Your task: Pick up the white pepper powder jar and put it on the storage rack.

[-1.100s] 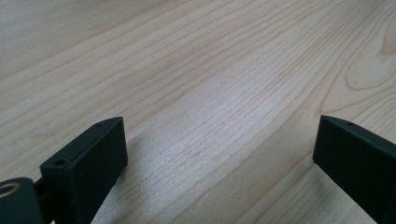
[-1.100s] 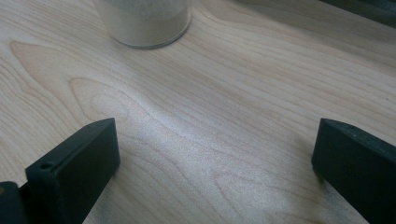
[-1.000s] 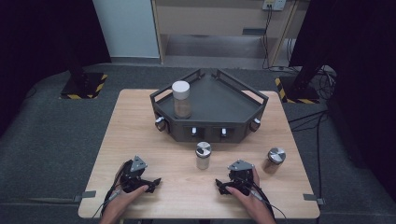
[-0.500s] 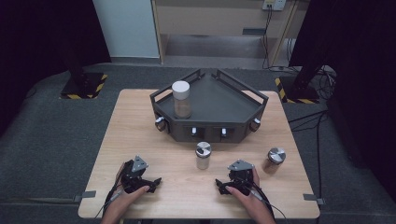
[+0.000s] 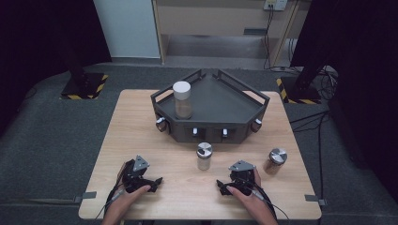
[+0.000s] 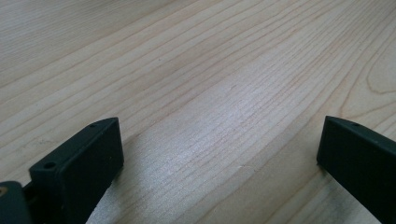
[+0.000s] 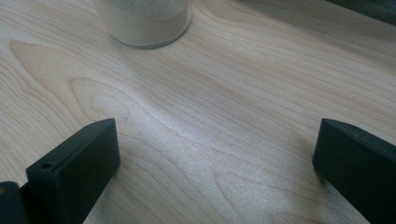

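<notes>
Both grippers rest on the wooden table near its front edge, each held by a hand. My left gripper is open, with bare wood between its jaws. My right gripper is open too, pointing toward a glass jar of pale powder a short way ahead. In the high view that metal-lidded jar stands mid-table in front of the tray. A second metal-lidded jar stands to the right of my right gripper. A taller white-lidded jar stands upright in the dark angular tray.
The tray has raised rails and small knobs along its front faces, and takes up the far middle of the table. Dark grey floor surrounds the table. Two posts on yellow-and-black striped bases stand beyond the table's far corners.
</notes>
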`<state>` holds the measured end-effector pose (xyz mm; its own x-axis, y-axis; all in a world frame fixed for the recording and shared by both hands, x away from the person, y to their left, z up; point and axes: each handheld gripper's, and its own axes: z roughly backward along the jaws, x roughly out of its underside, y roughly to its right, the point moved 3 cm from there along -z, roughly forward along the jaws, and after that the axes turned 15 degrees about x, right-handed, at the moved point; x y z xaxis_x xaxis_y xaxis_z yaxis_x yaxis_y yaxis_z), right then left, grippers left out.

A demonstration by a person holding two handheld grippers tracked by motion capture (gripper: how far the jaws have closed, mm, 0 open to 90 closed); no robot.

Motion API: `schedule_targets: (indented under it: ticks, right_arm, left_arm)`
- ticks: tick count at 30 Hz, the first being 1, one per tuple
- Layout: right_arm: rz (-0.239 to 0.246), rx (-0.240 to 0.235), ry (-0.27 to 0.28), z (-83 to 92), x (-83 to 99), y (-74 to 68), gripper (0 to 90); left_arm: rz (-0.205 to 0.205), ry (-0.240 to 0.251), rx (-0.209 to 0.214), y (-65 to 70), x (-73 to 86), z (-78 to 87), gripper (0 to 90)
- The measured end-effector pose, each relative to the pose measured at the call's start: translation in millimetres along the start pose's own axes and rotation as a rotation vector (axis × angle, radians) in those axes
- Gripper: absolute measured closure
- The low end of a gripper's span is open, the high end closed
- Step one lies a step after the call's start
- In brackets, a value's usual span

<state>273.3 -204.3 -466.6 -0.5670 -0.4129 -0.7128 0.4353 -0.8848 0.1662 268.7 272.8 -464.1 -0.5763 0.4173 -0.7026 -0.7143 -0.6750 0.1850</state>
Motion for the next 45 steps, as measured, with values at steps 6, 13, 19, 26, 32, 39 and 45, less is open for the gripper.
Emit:
schedule_targets:
  ticks: [6, 13, 19, 26, 32, 39, 45]
  right_arm:
    - [-0.018, -0.01, -0.016, 0.2, -5.5, 3.9, 3.1]
    - [-0.003, -0.003, -0.004, 8.0, -19.5, 0.2, 3.3]
    - [0.019, -0.015, 0.013, 13.7, -33.2, -6.2, 3.8]
    - [0.049, -0.021, 0.016, 12.8, -47.4, -15.3, 3.8]
    - [0.037, -0.03, 0.019, 8.9, -55.6, -17.2, 4.0]
    - [0.028, -0.041, 0.018, 0.2, -64.5, -21.0, 4.4]
    - [0.019, -0.049, 0.022, -8.1, -71.5, -23.9, 4.4]
  left_arm:
    - [-0.001, -0.001, 0.002, -0.4, 0.0, 0.2, 0.0]
    - [-0.005, -0.001, 0.006, -1.2, 0.4, 0.7, 0.0]
    - [-0.005, -0.001, 0.004, -0.9, 0.3, 0.6, 0.0]
    - [-0.005, -0.001, 0.004, -0.9, 0.4, 0.5, 0.0]
    - [-0.005, -0.001, 0.005, -0.9, 0.4, 0.5, 0.0]
    - [-0.005, -0.001, 0.004, -0.9, 0.4, 0.5, 0.0]
    - [-0.005, -0.001, 0.004, -0.8, 0.4, 0.5, 0.0]
